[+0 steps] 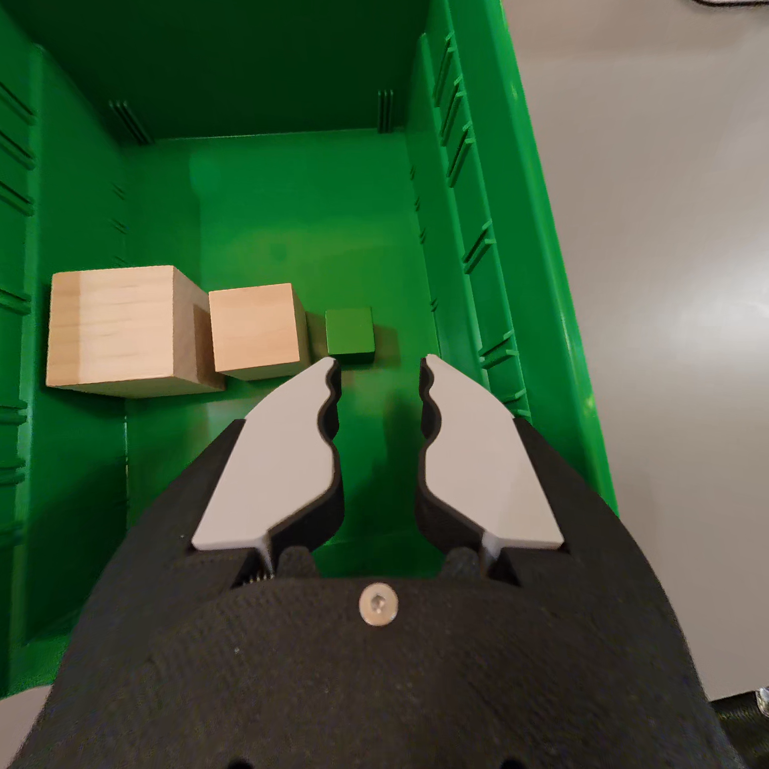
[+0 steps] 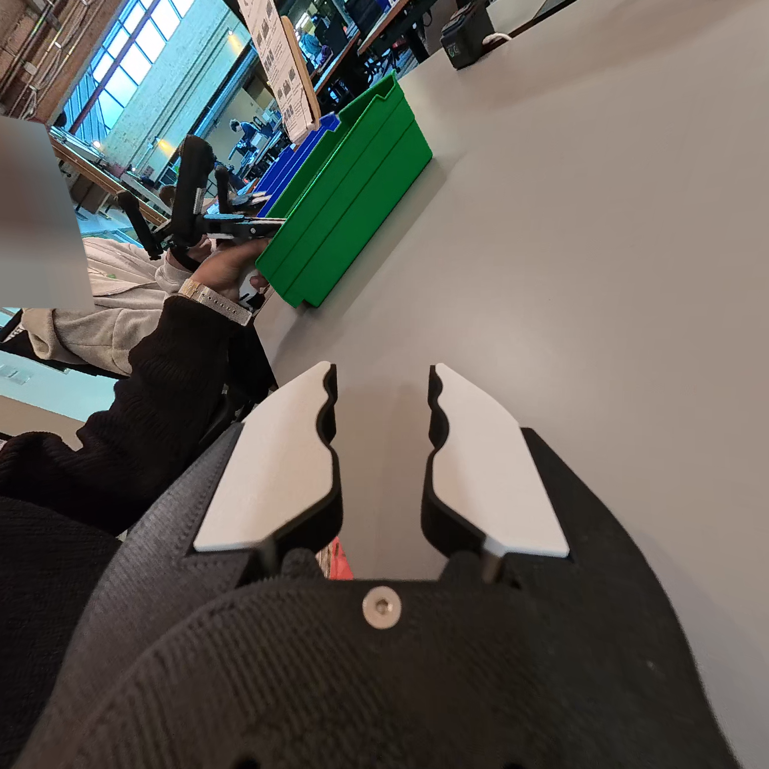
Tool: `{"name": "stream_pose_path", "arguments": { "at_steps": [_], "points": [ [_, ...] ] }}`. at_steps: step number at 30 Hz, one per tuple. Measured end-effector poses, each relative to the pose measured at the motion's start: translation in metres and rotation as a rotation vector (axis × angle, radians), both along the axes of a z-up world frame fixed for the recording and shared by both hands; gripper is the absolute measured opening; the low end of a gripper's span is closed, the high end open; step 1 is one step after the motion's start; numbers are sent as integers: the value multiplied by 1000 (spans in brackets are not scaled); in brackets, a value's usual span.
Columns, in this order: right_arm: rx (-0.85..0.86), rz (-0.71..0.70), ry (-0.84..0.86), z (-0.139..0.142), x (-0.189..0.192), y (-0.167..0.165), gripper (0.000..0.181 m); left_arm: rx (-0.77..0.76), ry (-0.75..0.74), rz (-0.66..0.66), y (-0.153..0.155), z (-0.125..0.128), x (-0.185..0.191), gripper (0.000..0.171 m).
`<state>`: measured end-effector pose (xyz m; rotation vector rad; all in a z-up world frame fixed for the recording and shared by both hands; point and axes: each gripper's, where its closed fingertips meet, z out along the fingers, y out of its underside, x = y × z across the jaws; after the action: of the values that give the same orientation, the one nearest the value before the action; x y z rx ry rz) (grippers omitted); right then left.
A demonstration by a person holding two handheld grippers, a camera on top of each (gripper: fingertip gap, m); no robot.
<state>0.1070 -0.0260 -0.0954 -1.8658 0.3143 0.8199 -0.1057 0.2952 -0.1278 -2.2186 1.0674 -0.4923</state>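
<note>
My left gripper (image 1: 379, 363) is open and empty, held above the inside of a green bin (image 1: 478, 208). On the bin floor lie a large wooden cube (image 1: 120, 328), a smaller wooden cube (image 1: 254, 326) and a small green cube (image 1: 348, 331) in a row. The green cube lies just beyond the left fingertip. My right gripper (image 2: 383, 370) is open and empty above the bare grey table (image 2: 582, 291), well short of the green bin (image 2: 349, 195). The left gripper also shows in the right wrist view (image 2: 266, 226), held by a hand (image 2: 226, 266) at the bin's near end.
A blue bin (image 2: 291, 160) stands behind the green one. A paper sheet on a wooden stand (image 2: 287, 62) rises behind the bins. A black box (image 2: 466, 37) sits at the table's far edge. A person's dark sleeve (image 2: 166, 395) lies left of my right gripper.
</note>
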Motion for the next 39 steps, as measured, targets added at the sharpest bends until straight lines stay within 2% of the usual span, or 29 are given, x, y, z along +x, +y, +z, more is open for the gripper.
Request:
{"name": "stream_pose_path", "arguments": {
  "at_steps": [4, 10, 14, 21, 32, 39],
  "points": [
    [-2, -4, 0, 0, 1, -1, 43, 3, -29, -14, 1, 1, 6, 34],
    [-7, -6, 9, -2, 2, -2, 42, 68, 68, -25, 7, -9, 3, 29],
    [-14, -2, 23, -4, 1, -2, 42, 76, 72, -22, 9, -10, 3, 27],
    [-20, -4, 90, -4, 3, -5, 42, 125, 94, 8, 20, -13, 3, 32],
    [-24, -14, 181, -5, 8, -7, 42, 133, 230, -28, 18, -25, 3, 38],
    [-26, -13, 227, -5, 9, -7, 42, 69, 131, -18, 18, -9, 10, 43]
  ]
}}
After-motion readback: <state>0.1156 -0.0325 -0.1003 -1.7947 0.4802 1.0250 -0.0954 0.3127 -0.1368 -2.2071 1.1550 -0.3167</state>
